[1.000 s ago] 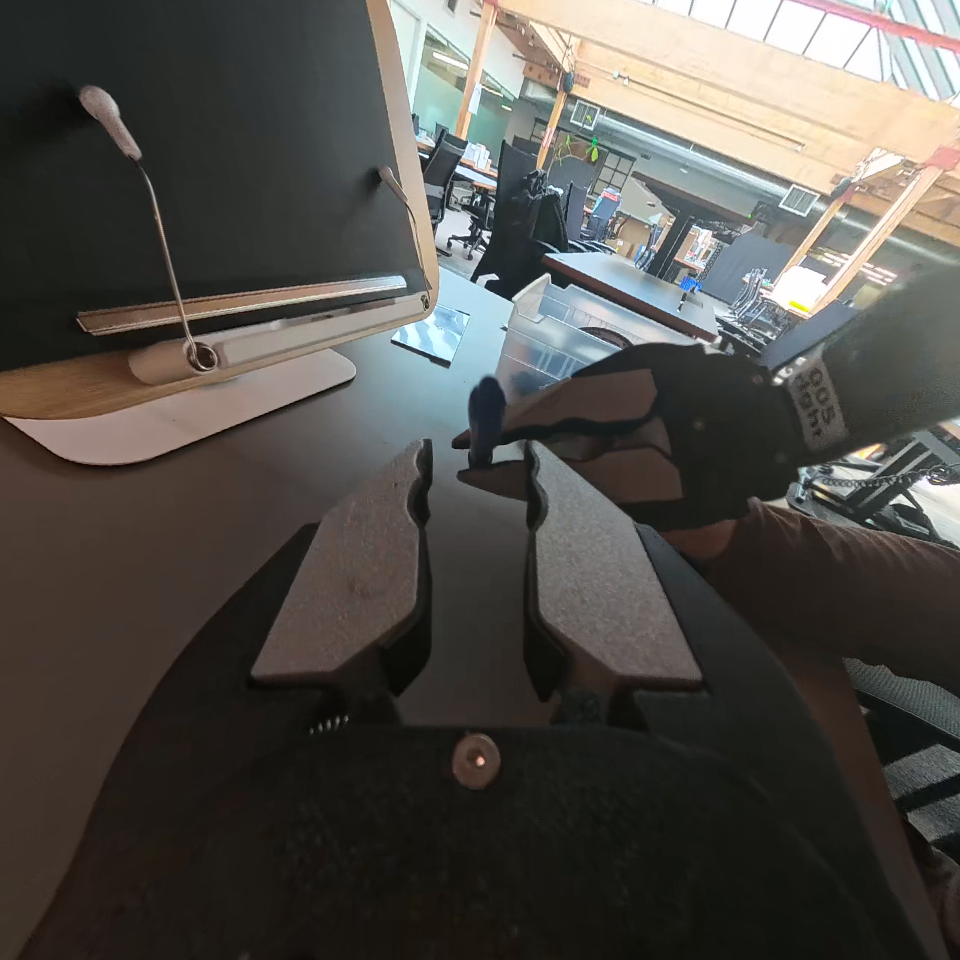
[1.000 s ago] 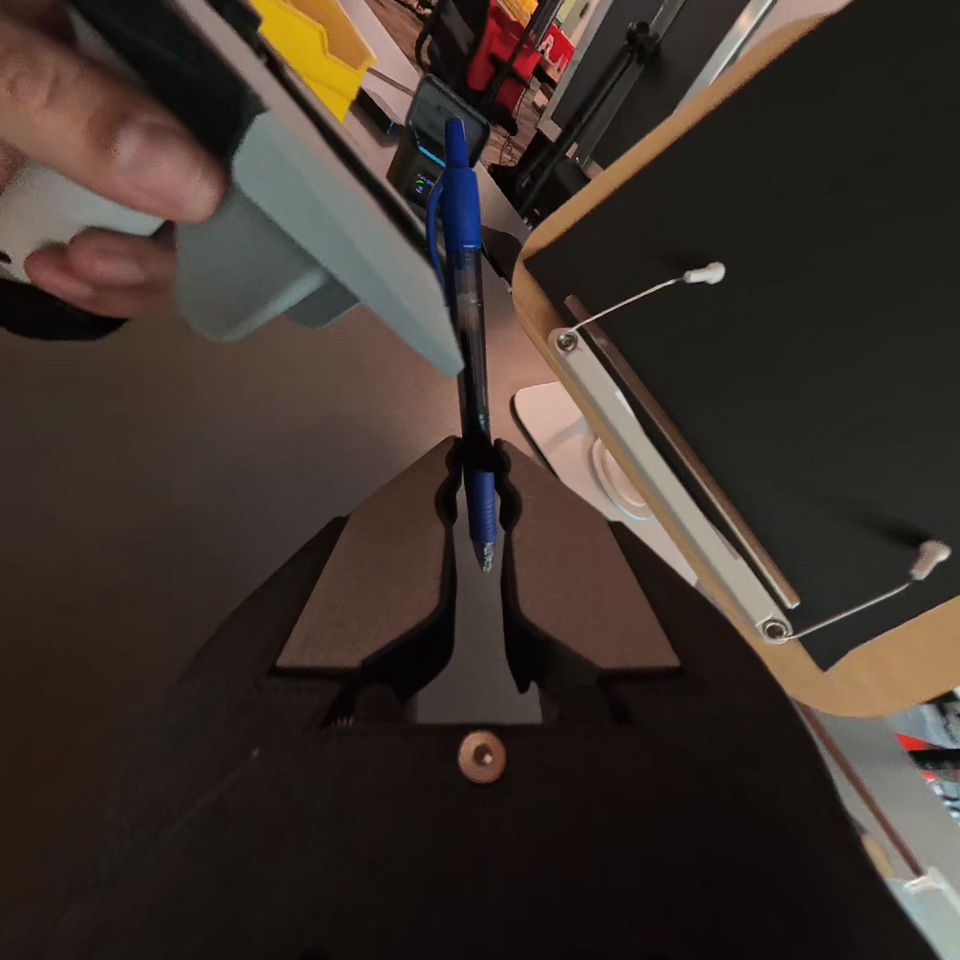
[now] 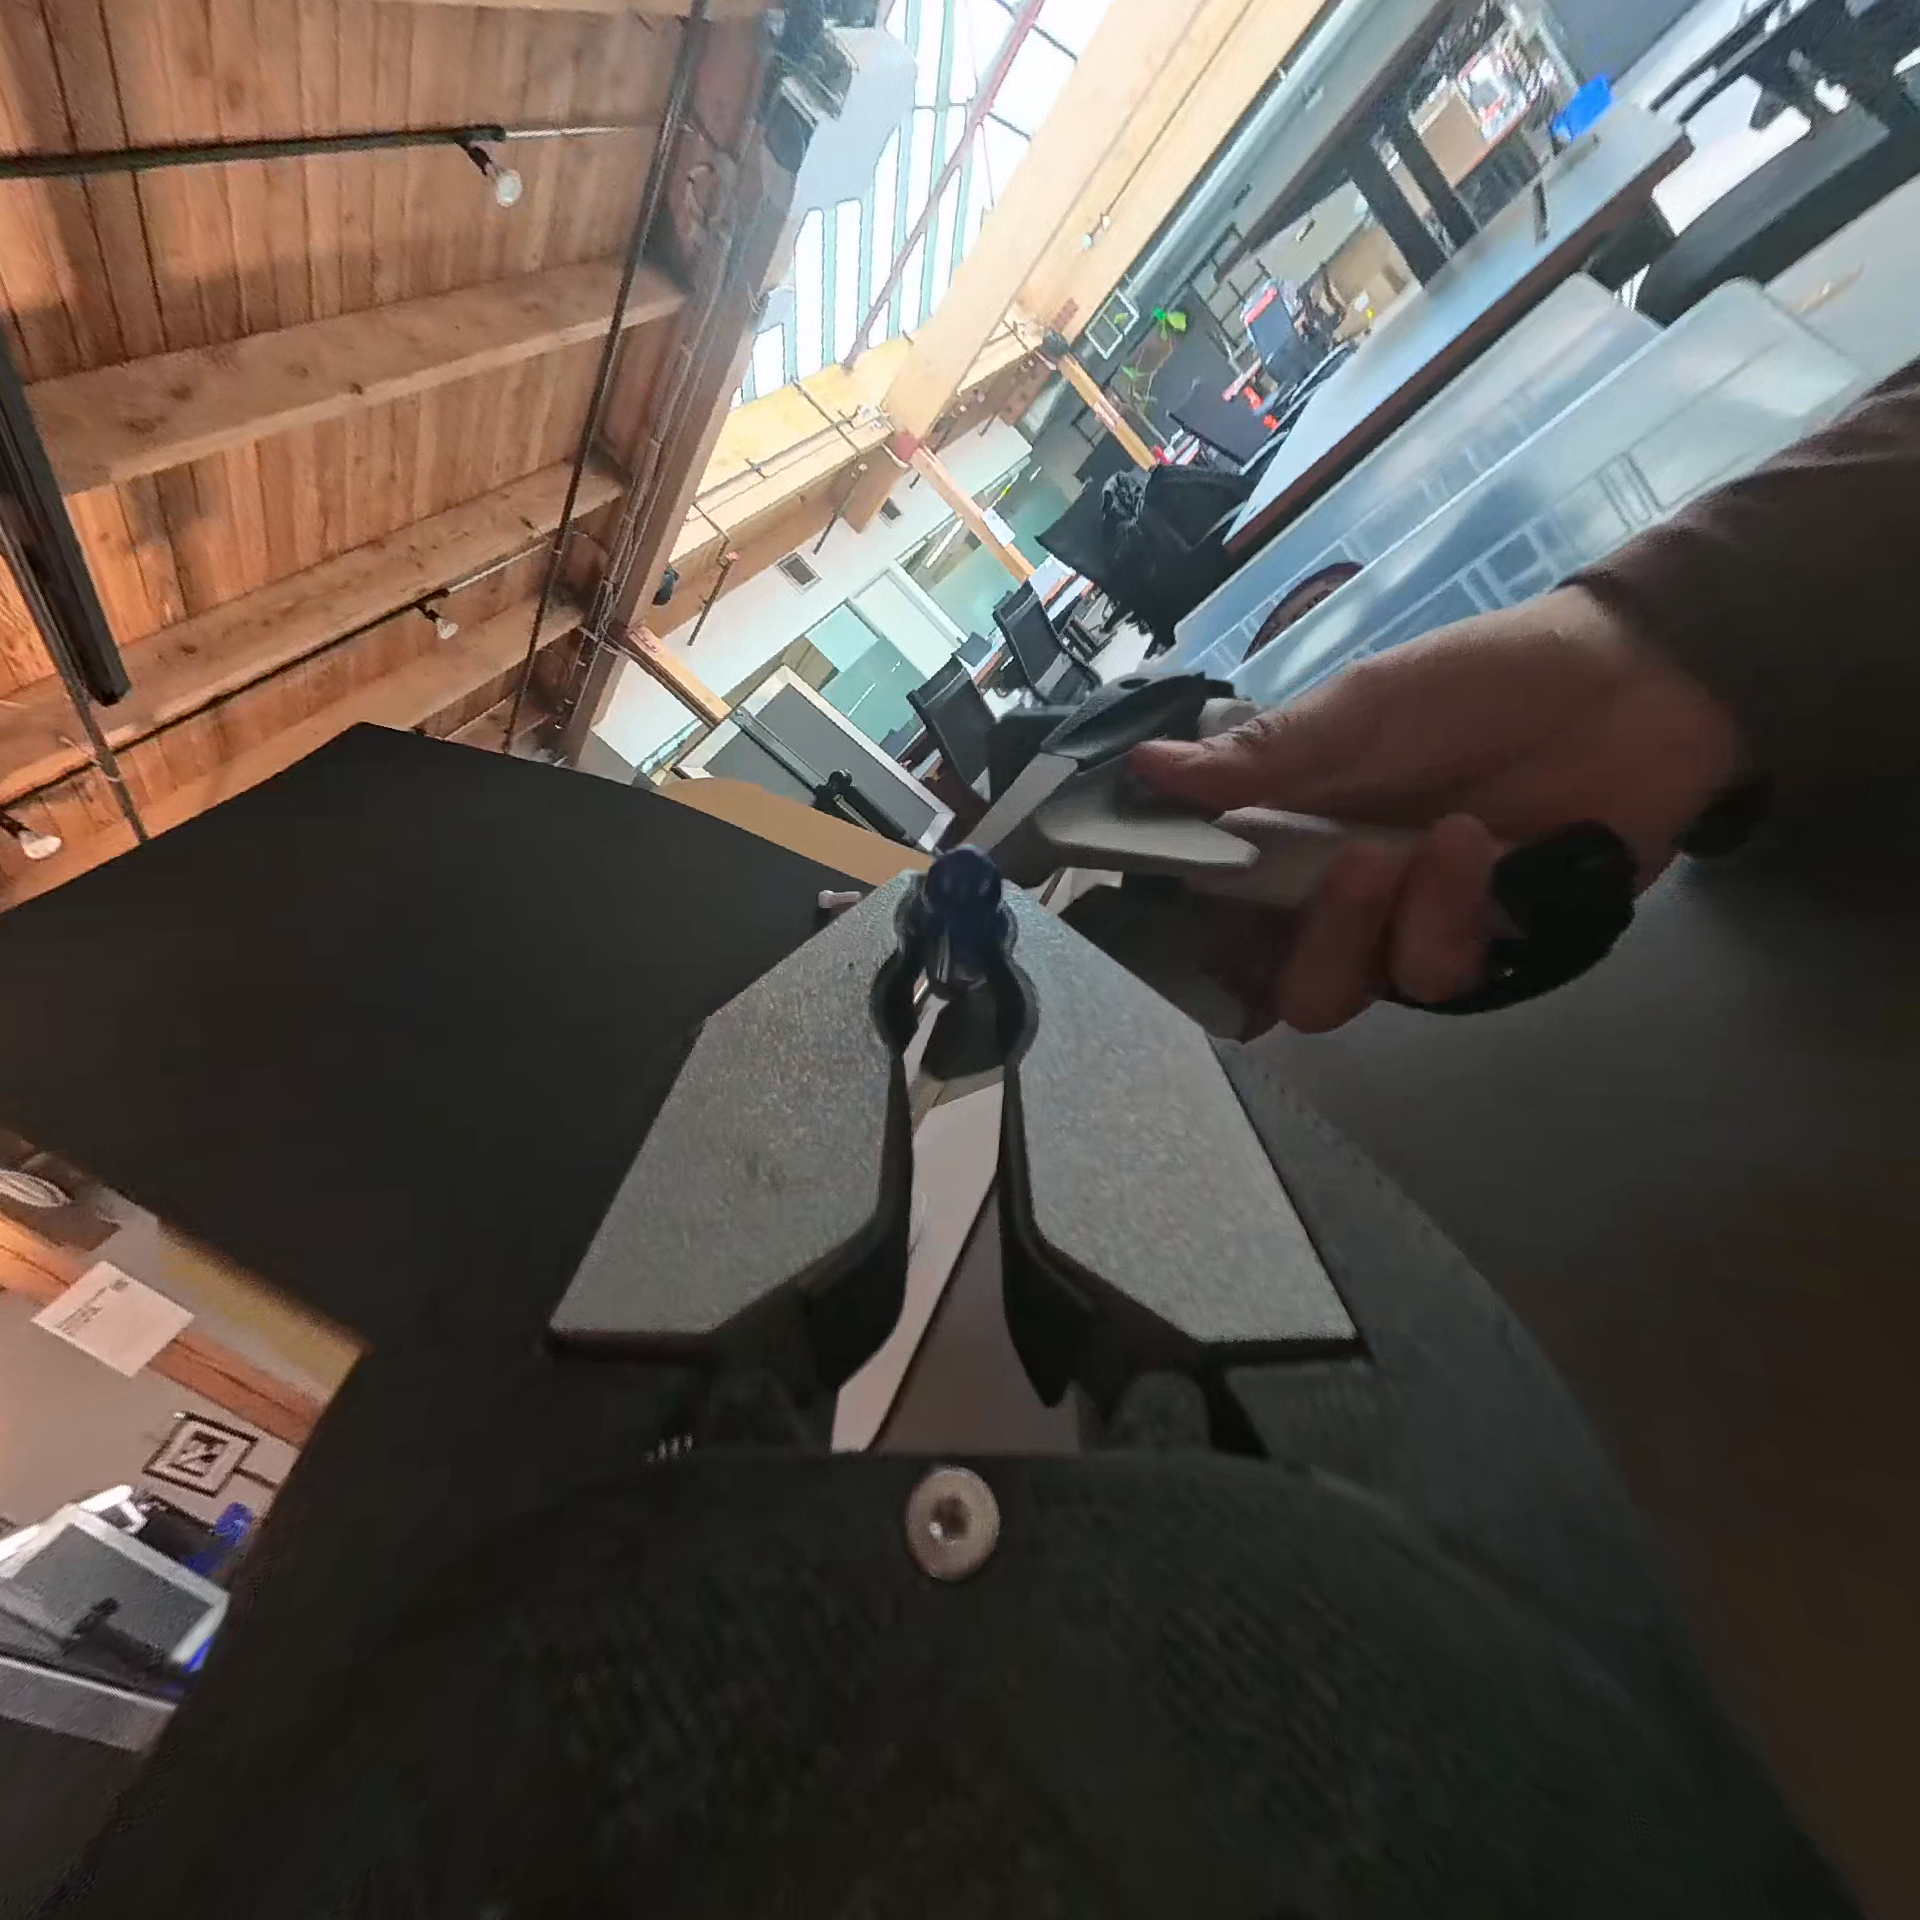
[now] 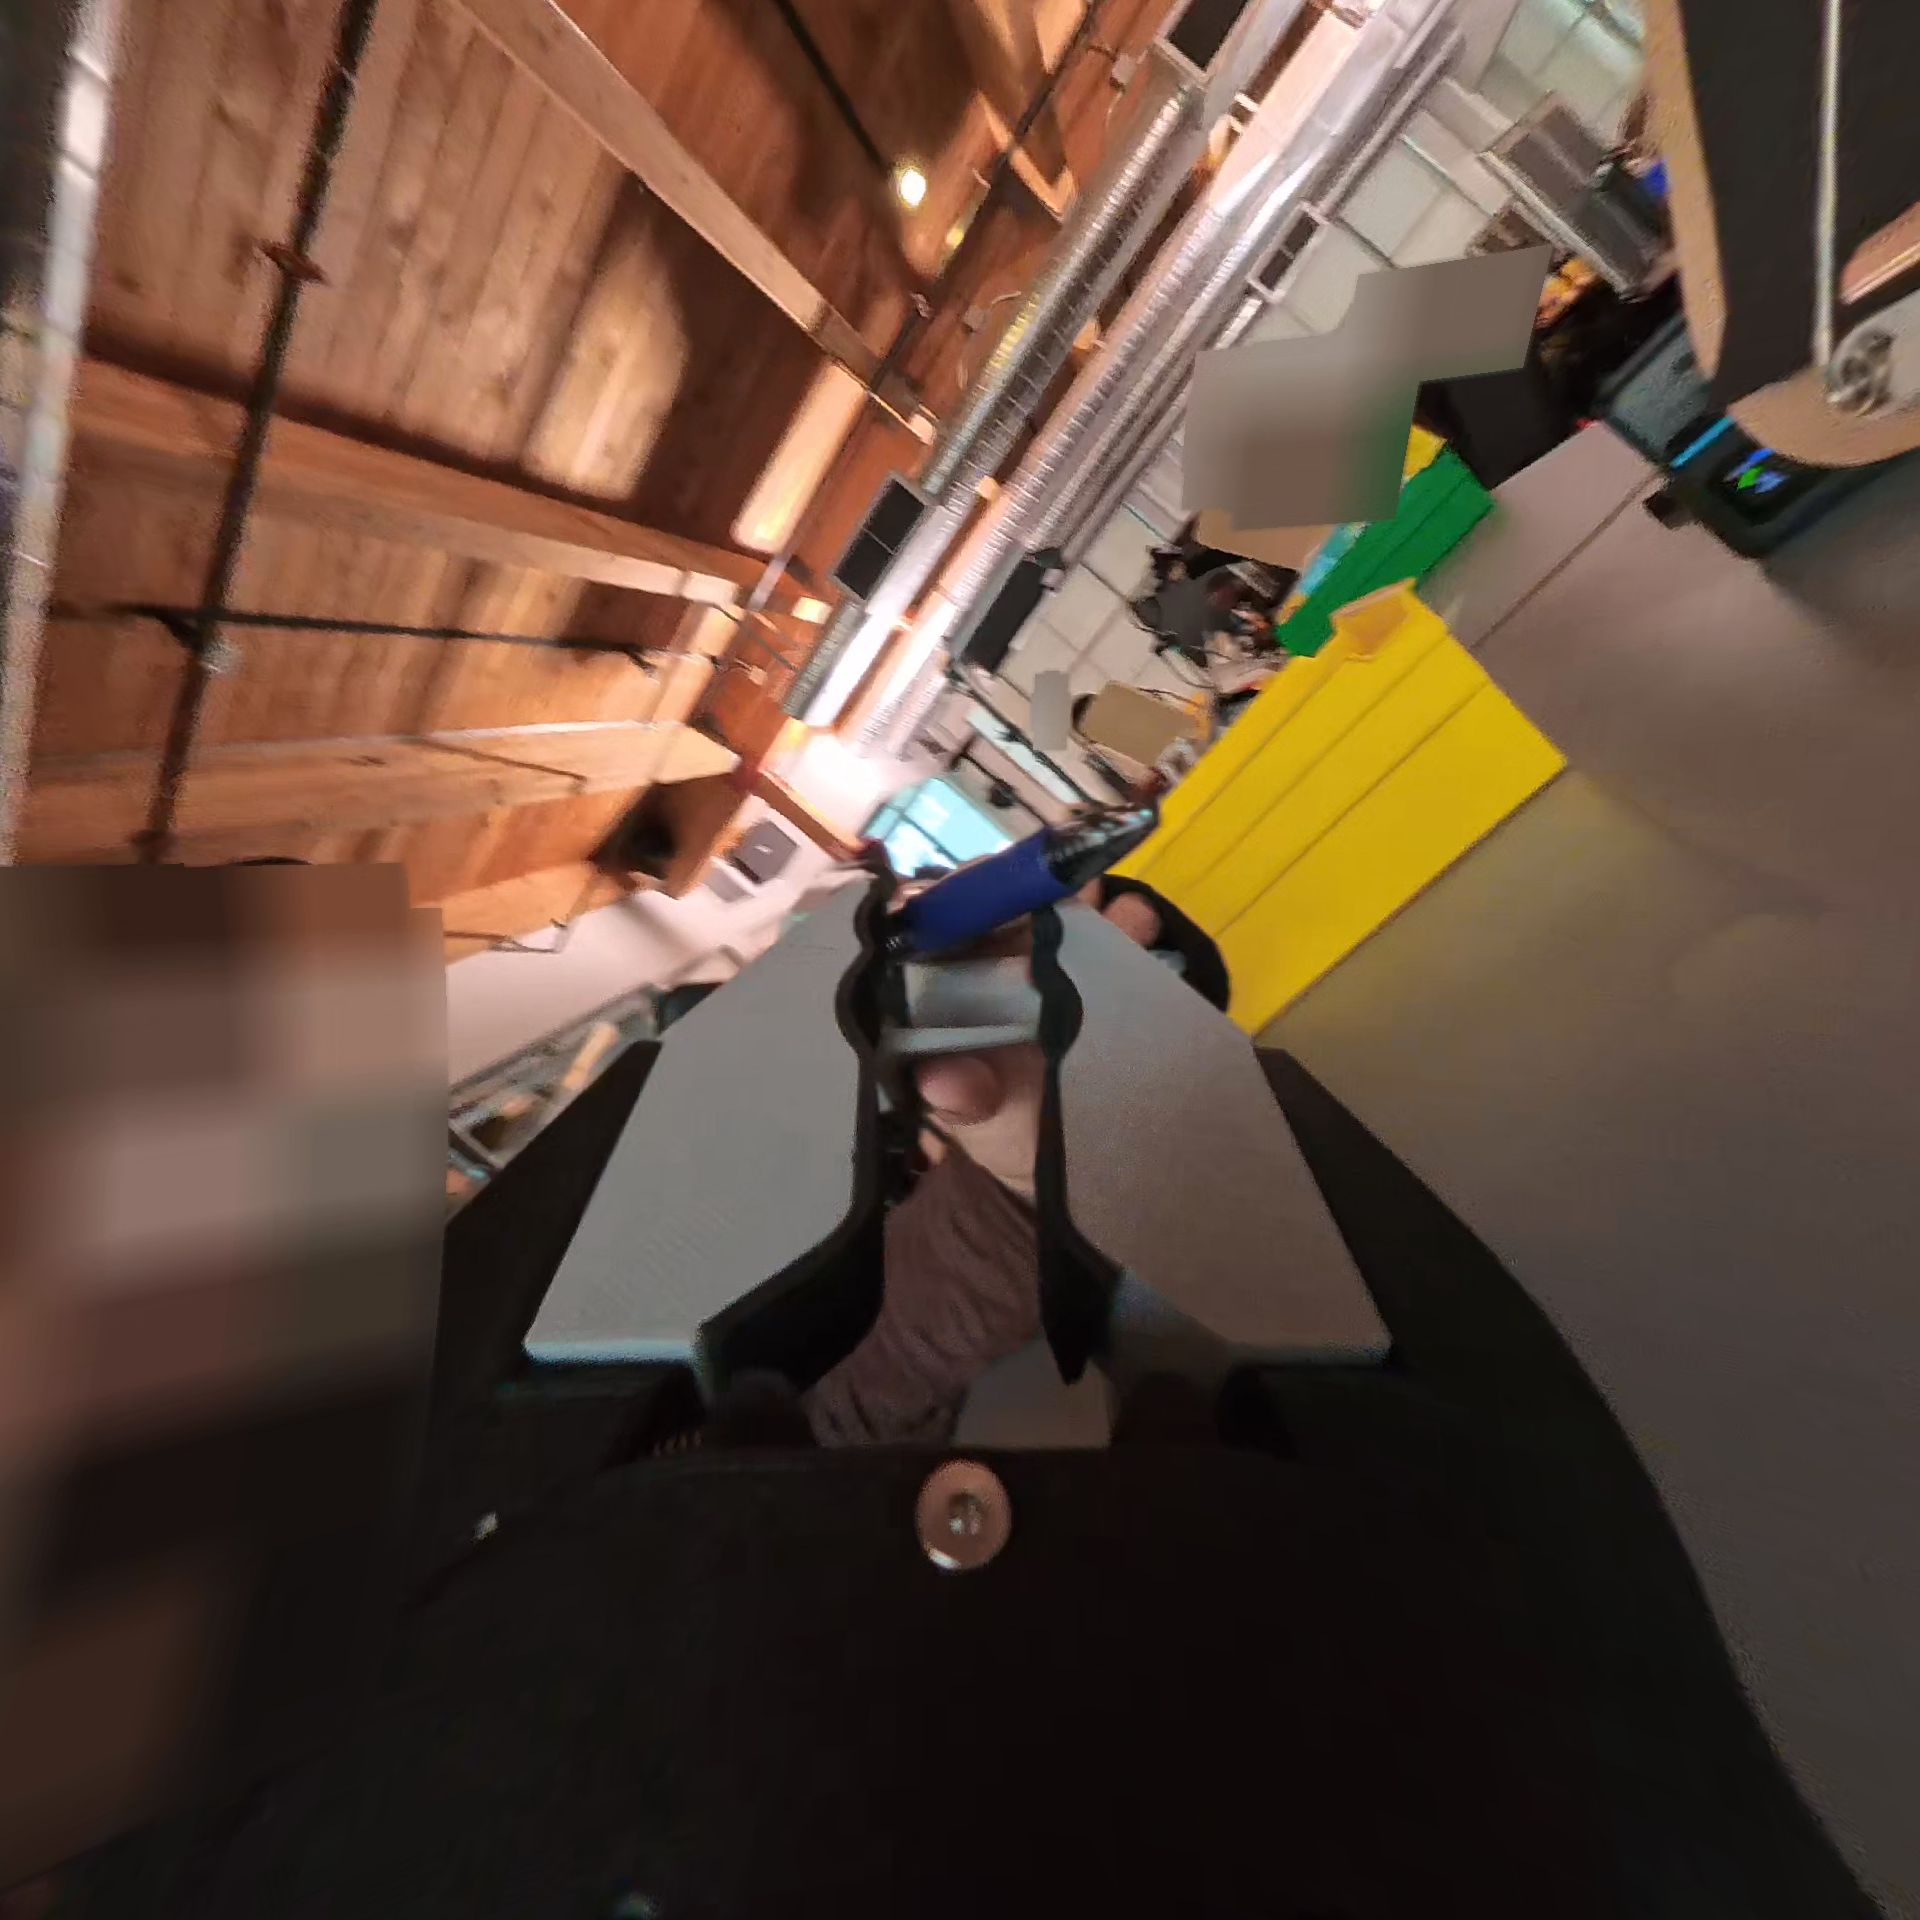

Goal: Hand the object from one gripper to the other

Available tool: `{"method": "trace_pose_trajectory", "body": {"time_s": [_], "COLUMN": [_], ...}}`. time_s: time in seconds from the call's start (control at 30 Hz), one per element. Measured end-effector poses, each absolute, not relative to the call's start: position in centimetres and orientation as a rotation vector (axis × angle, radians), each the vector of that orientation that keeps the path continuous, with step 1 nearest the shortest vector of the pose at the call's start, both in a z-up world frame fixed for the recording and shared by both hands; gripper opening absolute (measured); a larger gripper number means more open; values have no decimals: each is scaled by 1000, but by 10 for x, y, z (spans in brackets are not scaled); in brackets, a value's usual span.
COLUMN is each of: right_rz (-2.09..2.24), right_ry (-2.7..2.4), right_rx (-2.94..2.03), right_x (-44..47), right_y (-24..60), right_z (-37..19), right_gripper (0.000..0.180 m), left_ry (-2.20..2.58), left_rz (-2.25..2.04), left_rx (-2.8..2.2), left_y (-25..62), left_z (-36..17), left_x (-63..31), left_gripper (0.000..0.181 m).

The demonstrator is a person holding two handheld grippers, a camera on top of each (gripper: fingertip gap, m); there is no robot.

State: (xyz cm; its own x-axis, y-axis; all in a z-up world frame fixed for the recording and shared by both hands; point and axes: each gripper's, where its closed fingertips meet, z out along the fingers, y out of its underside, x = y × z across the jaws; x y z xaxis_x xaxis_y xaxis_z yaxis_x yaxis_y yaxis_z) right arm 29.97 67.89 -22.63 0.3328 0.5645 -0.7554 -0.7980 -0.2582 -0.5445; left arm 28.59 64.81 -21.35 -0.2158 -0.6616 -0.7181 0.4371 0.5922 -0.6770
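The blue pen (image 3: 961,896) sits end-on in the notch at the tips of my left gripper (image 3: 961,935), which is shut on it. In the right wrist view the pen's blue grip (image 4: 997,891) lies slantwise across the tips of my right gripper (image 4: 961,935), whose jaws stand apart, wider than the pen. The right gripper (image 3: 1132,831), held by a hand (image 3: 1455,769), also shows in the left wrist view, just right of the pen. Through the right gripper's gap I see a grey finger of the left gripper (image 4: 966,1000) and the hand holding it.
A black board on a stand (image 3: 364,987) is behind the left gripper. Clear plastic bins (image 3: 1558,436) stand at the far right on the dark table (image 3: 1662,1195). Yellow bins (image 4: 1351,790), a green bin (image 4: 1392,551) and a small device with a screen (image 4: 1756,488) stand on the table.
Both grippers have lifted and tilted up toward the ceiling. The pen, held by the right gripper before, is now gripped by the left. The left shut; the right opened.
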Motion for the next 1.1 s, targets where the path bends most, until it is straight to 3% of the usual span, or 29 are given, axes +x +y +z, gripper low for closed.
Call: {"method": "trace_pose_trajectory", "body": {"time_s": [0.03, 0.13, 0.2, 0.47, 0.6, 0.8, 0.83, 0.9, 0.93, 1.1], "right_rz": [1369, 1400, 1291, 306, -46, 9, 21, 74, 130, 503], "right_ry": [253, 251, 251, 164, -113, -425, -449, -468, -476, -503], "right_rx": [-1241, -1211, -1196, -1495, -1604, -1620, -1623, -1604, -1601, -1590], "right_x": [301, 306, 320, 369, 342, 280, 275, 269, 265, 247], "right_y": [677, 674, 669, 652, 660, 664, 664, 661, 659, 639], "right_z": [-224, -223, -216, -213, -215, -222, -224, -222, -221, -216], "right_gripper": [19, 14, 8, 8, 8, 8, 8, 8, 8, 33], "left_ry": [1477, 1512, 1579, 1829, 1825, 1784, 1783, 1871, 1891, 1690], "left_rz": [-997, -917, -918, -1202, -1237, -1276, -1277, -1283, -1265, -768], "left_rx": [-185, -197, -250, -792, -805, -796, -744, -607, -563, -210], "left_y": [648, 652, 656, 672, 665, 672, 670, 654, 649, 660], "left_z": [-214, -222, -236, -288, -285, -271, -267, -270, -271, -253], "left_x": [286, 290, 295, 318, 317, 311, 308, 296, 294, 297], "left_gripper": [6, 8, 21, 66, 54, 50, 44, 10, 9, 8]}}
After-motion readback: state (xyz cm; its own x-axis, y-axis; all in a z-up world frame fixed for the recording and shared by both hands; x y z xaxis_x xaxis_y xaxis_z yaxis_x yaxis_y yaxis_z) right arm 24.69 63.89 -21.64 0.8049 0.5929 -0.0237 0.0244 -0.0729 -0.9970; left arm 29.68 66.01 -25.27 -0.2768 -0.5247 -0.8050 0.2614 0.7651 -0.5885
